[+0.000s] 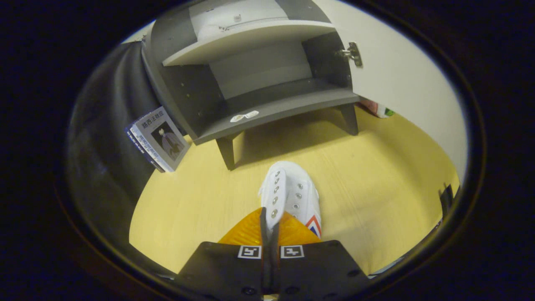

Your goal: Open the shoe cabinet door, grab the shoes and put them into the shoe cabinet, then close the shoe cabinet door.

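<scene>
A white sneaker (292, 192) with metal eyelets and a red-and-blue mark on its side hangs just ahead of my fingers, toe pointing toward the cabinet. My gripper (270, 228) is shut on the shoe's eyelet flap, with both fingers pressed together on it. Beyond the shoe stands the grey shoe cabinet (267, 108) on short legs, its inside shelves bare. Its white door (401, 83) is swung open to the right, with a metal hinge (353, 53) at its inner edge.
The floor (376, 175) is pale yellow wood. A stack of books (156, 140) leans against the cabinet's left side by the dark cloth wall. A small red-and-green thing (378, 109) lies behind the open door. A dark object (447, 198) sits at far right.
</scene>
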A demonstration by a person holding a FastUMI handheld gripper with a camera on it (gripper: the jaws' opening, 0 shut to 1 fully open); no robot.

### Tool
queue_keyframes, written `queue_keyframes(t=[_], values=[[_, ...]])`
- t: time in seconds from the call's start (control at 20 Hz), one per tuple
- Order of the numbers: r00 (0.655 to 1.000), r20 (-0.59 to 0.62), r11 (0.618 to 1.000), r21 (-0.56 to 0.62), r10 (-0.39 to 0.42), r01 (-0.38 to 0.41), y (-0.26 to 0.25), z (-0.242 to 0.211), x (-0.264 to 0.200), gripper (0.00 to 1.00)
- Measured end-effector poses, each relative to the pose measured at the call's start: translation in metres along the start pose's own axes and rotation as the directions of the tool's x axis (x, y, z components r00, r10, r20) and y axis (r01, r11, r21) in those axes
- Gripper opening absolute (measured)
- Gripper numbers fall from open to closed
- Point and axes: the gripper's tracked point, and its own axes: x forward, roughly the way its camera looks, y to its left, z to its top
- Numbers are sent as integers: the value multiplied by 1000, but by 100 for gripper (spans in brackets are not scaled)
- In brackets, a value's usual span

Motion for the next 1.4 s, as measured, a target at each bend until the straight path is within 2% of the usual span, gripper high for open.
queue_keyframes(t=[0.4, 0.65, 0.85, 1.2, 1.4], values=[[984, 171, 998, -15, -51, 55, 20, 87, -72, 3], [945, 318, 995, -29, -77, 90, 32, 159, -119, 2], [912, 404, 993, -52, -77, 106, 40, 211, -138, 2], [876, 479, 990, -80, -62, 114, 48, 297, -115, 2], [871, 487, 990, -79, -63, 116, 44, 343, -84, 2]])
